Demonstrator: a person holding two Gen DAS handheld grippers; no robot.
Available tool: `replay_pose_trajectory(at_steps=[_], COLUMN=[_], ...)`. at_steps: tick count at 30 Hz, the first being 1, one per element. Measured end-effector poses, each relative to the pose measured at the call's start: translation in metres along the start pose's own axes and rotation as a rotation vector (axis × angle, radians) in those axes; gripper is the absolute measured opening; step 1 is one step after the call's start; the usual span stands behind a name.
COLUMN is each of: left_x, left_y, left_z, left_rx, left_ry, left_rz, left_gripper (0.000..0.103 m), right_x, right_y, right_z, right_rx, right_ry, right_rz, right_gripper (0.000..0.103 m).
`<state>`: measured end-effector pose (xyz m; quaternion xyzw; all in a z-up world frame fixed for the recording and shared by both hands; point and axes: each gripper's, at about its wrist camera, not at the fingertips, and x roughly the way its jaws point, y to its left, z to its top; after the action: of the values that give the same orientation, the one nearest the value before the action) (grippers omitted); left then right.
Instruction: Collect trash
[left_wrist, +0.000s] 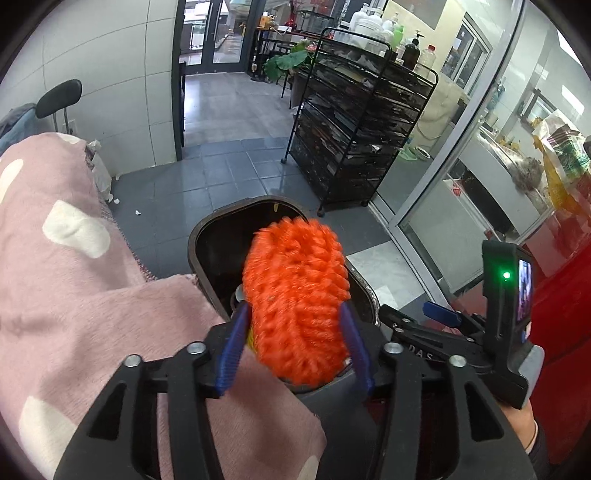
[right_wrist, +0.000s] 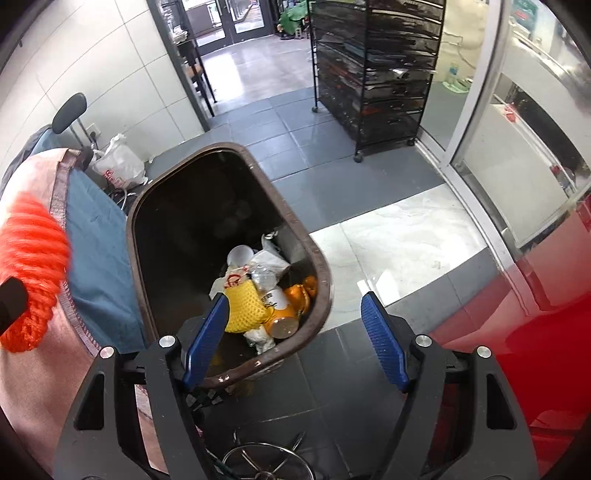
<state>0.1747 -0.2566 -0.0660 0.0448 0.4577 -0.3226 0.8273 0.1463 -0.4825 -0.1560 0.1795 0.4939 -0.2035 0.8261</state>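
Above the brown trash bin (left_wrist: 207, 236), my left claw (left_wrist: 295, 325) is clamped on a fluffy orange chenille piece (left_wrist: 295, 295), its blue fingertips (left_wrist: 236, 343) pressing in from both sides. That orange bundle hangs over the near part of the bin's open mouth, blurred at its edges, and I cannot tell exactly what kind of object it is. To the left of the bin lies a pink blanket with white patches (left_wrist: 74, 258), its corner draped right up against the bin's rim.

My right claw (right_wrist: 295, 332) is spread wide with nothing between its blue pads (right_wrist: 384, 339); the left pad sits over the near rim of the bin, the right pad over the grey tiled floor (right_wrist: 332, 177) beside it. From this side I look straight down into the bin (right_wrist: 321, 266): at its bottom lie a yellow knitted item (right_wrist: 245, 306), an orange can (right_wrist: 286, 317), a white cup (right_wrist: 240, 254) and crumpled wrappers (right_wrist: 269, 262), all heaped together toward the near right corner. The orange piece shows at the far left edge of this view, beside the blanket's blue underside (right_wrist: 99, 258).

Beyond the bin stands a black wire rack on wheels (left_wrist: 354, 122), and a white plastic bag (right_wrist: 118, 166) sits by the wall.
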Motion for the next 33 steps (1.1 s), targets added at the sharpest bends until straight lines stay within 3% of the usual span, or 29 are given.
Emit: replay_pose_trajectory(at_steps=[3,12,16,19,26,33], left_x=[-0.005,-0.031,-0.056,-0.074,-0.121,-0.154], left_y=[-0.002,-0.01,-0.005,0.005,0.036,0.056], left_z=[-0.003,-0.005,-0.015,-0.026,-0.055,-0.085], left_rx=[0.005,0.062,0.067,0.058,-0.007,-0.07], left_ry=[-0.039,-0.149,-0.225,-0.277,-0.385,-0.438], left_rz=[0.003,0.031,0.074,0.123,0.282,0.389], left_gripper=[0.081,0.096,0.097,0.097,0.097,0.097], right_x=[-0.005,-0.026,-0.044,-0.062,-0.113,-0.151], right_y=[-0.004,0.0,0.015,0.028,0.075,0.114], right_z=[-0.001,-0.005,-0.01,-0.016,-0.039,-0.067], right_rx=[0.009,-0.004,-0.026,-0.056,-0.173,-0.243], right_ry=[-0.022,-0.101,-0.184,-0.258,-0.469,-0.572], right_rz=[-0.02,-0.051,-0.043,-0.026,0.031,0.117], right_gripper=[0.083,0.084,0.086,0.094,0.097,0.097])
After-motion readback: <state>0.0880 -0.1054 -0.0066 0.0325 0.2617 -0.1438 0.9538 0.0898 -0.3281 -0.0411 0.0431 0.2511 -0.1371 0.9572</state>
